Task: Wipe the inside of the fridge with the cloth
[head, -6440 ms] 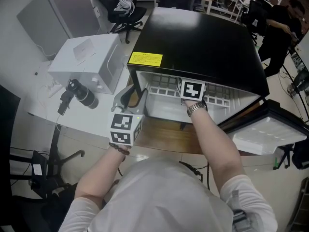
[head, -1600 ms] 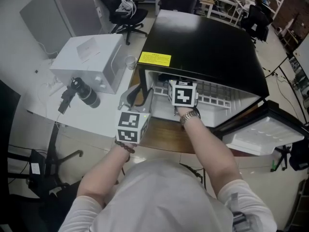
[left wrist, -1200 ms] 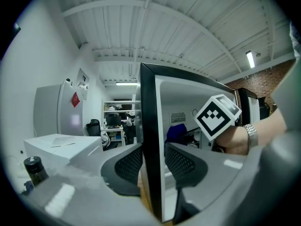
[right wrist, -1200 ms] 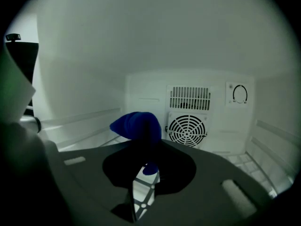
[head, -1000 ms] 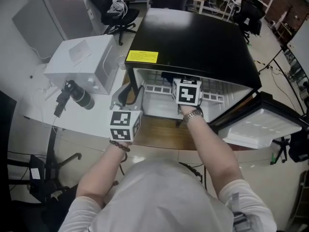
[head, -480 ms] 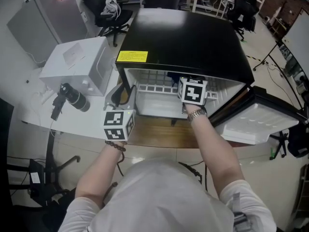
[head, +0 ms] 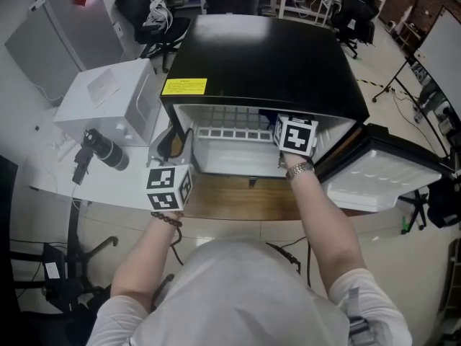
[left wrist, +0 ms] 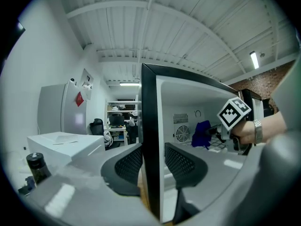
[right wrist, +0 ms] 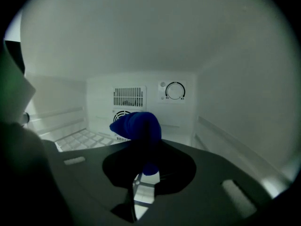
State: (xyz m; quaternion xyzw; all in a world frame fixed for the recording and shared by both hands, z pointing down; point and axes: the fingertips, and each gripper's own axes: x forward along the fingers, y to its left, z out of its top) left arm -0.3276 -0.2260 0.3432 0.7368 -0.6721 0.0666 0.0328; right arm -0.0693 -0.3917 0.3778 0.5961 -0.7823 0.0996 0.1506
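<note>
The black mini fridge [head: 259, 56] stands open, its white inside [right wrist: 141, 41] facing me. My right gripper [right wrist: 143, 166] reaches into the right part of the cavity and is shut on a bunched dark blue cloth [right wrist: 137, 126]. The cloth hangs in front of the back wall, above the wire shelf [right wrist: 89, 138]. The left gripper view shows the same cloth [left wrist: 202, 133] ahead of the right hand's marker cube [left wrist: 233, 113]. My left gripper [head: 176, 141] straddles the front edge of the fridge's left wall [left wrist: 150, 159], one jaw on each side, closed on it.
The fridge door [head: 389, 186] hangs open to the right. A white box-shaped appliance [head: 108, 103] and a black cylinder [head: 101, 150] sit on the table left of the fridge. A thermostat dial [right wrist: 175, 91] and a vent grille [right wrist: 128, 97] are on the back wall.
My right gripper has carried the cloth rightward inside the fridge, from near the middle to the right side. The left gripper has stayed on the left wall.
</note>
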